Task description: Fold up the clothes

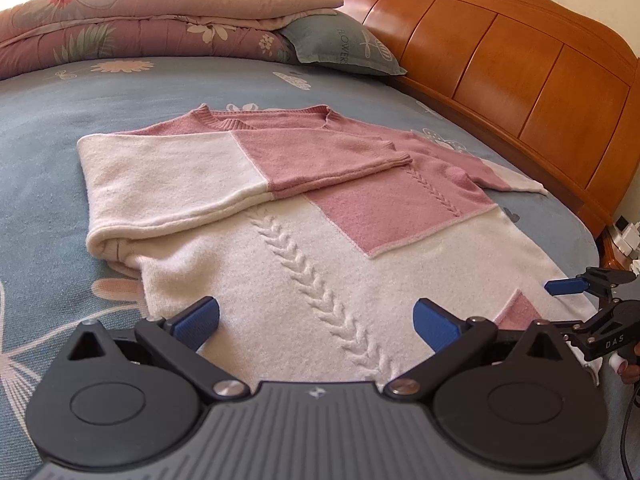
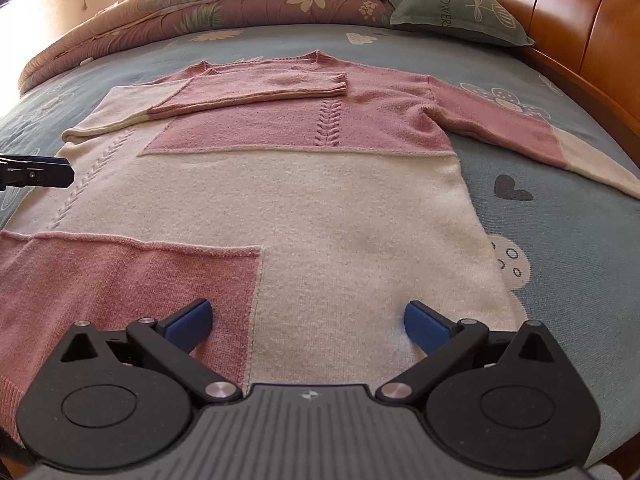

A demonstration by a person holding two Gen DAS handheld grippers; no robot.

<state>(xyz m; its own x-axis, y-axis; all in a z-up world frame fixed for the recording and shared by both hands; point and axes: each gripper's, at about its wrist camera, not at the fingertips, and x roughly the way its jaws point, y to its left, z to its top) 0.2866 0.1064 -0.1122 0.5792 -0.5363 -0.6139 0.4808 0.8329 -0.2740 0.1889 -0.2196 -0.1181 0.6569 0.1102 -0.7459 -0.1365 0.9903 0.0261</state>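
A pink and cream knit sweater [image 1: 320, 240] lies flat on the bed, front up, hem toward me. One sleeve [image 2: 248, 90] is folded across the chest. The other sleeve [image 2: 560, 148] stretches out to the right over the sheet. My left gripper [image 1: 316, 322] hovers open over the cream hem area with nothing between its blue pads. My right gripper [image 2: 310, 322] is open just as wide above the hem, where the pink patch meets the cream. In the left wrist view one of the right gripper's fingers [image 1: 564, 287] shows at the right edge.
The bed has a blue flowered sheet [image 2: 560, 240]. A folded floral quilt [image 1: 140, 28] and a grey-green pillow [image 1: 344, 44] lie at the far end. A wooden headboard [image 1: 500, 60] runs along the right. White items sit on a stand [image 1: 628, 236] beside the bed.
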